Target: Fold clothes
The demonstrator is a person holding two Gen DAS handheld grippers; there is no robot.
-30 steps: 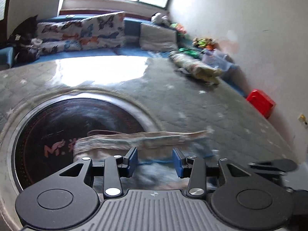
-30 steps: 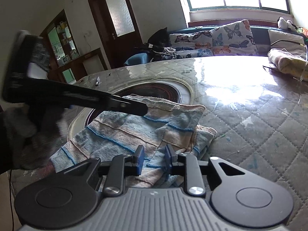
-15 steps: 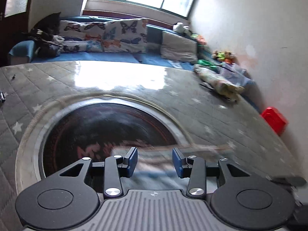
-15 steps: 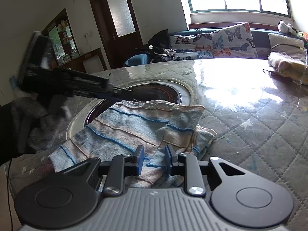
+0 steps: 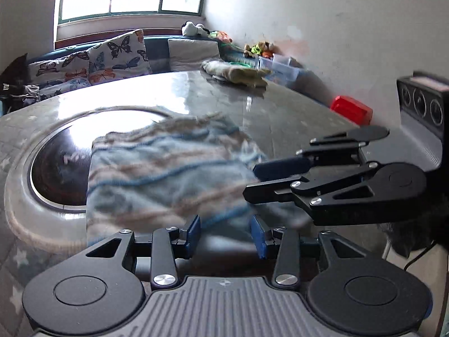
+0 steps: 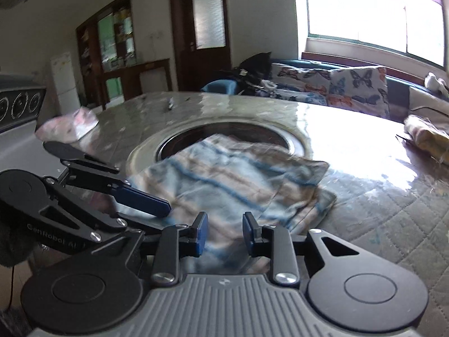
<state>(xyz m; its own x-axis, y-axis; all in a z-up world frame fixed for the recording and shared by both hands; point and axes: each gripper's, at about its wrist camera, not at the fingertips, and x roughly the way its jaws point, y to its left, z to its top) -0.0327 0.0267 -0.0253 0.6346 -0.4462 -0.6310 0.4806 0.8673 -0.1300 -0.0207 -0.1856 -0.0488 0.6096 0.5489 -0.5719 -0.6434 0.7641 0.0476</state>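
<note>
Left wrist view. Striped cloth (image 5: pixel 168 174): pale blue with tan and darker blue bands, blurred, lying flat on the bench (image 5: pixel 280 112), its far left part over the dark round inset (image 5: pixel 56 174), its near edge running under the claw. Left claw (image 5: pixel 226 231): blue pads set moderately apart at the cloth's near edge, nothing pinched between them that can be made out. Right claw (image 5: pixel 252 181): enters from the right of the cloth, turned on its side, one blue pad above one black finger, tips at the cloth's right edge; whether they touch the fabric cannot be told. Bundled fabric (image 5: pixel 235 73): at the far side of the bench beyond the cloth. Red box (image 5: pixel 352 109): right of the cloth, off the bench edge. Butterfly cushions (image 5: pixel 112 56): behind the bench under the window.

Right wrist view. Striped cloth (image 6: pixel 224 179): folded into a rough rectangle, far edge lapping the dark round inset (image 6: pixel 224 134), a lower layer showing along its right side. Right claw (image 6: pixel 223 234): pads at a narrow-to-middling gap over the cloth's near edge, having just been opening; fabric shows in the gap but the pads do not press it. Left claw (image 6: pixel 157 210): lies left of the cloth, blue pad tip at its near left corner. Pink-white fabric (image 6: pixel 70 126): far left of the cloth on the bench (image 6: pixel 393 224).
</note>
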